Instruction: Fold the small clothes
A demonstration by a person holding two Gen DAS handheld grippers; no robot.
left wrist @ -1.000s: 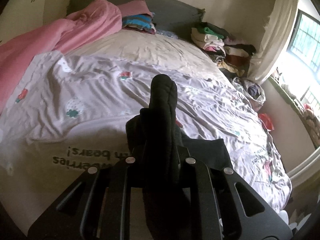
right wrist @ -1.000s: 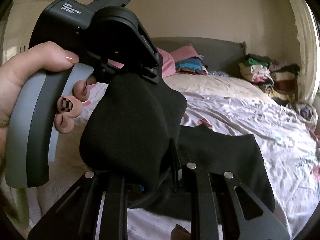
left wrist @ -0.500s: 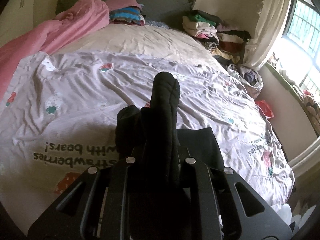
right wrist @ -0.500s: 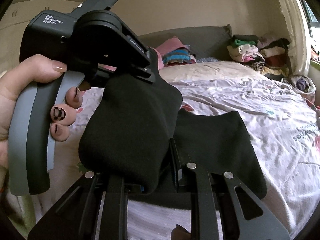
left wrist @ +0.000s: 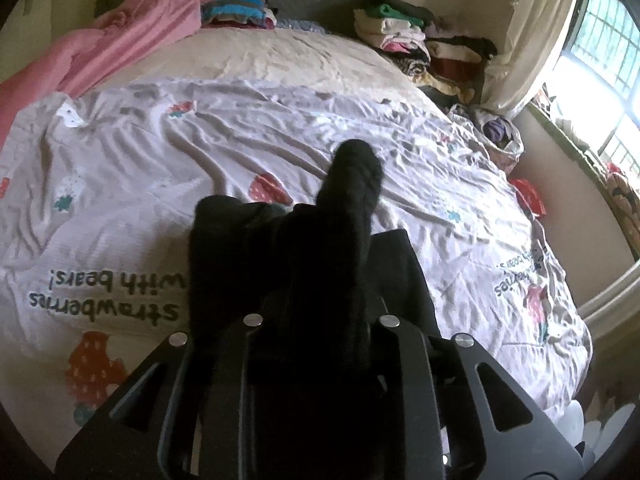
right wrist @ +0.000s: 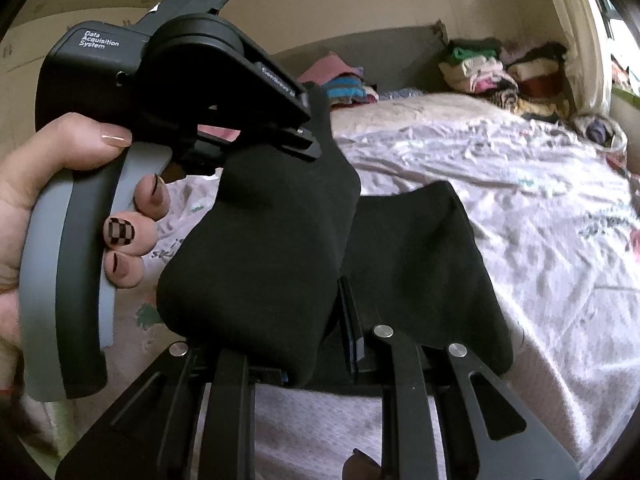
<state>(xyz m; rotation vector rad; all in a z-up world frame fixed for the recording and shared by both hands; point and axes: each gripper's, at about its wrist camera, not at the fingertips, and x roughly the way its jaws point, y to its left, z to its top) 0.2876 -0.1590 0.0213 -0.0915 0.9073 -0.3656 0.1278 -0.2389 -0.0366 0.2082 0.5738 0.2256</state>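
My left gripper [left wrist: 320, 280] has a fold of the black garment [left wrist: 352, 200] between its fingers, jaws opening; cloth rises toward 12 o'clock. My right gripper [right wrist: 304, 320] is clamped on the same garment, whose remainder drapes toward 2 o'clock onto the strawberry-print bedsheet [right wrist: 540, 240]. My left hand [right wrist: 60, 184] grasps the handle at 9 o'clock.

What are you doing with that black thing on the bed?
A person is folding a small black garment over a bed with two hand-held grippers. The left gripper, held in a hand, has black cloth between its fingers, and its jaws are opening. The right gripper is shut on the garment's near part. The garment's far part already lies on the strawberry-print sheet. Folded clothes are stacked by the headboard.
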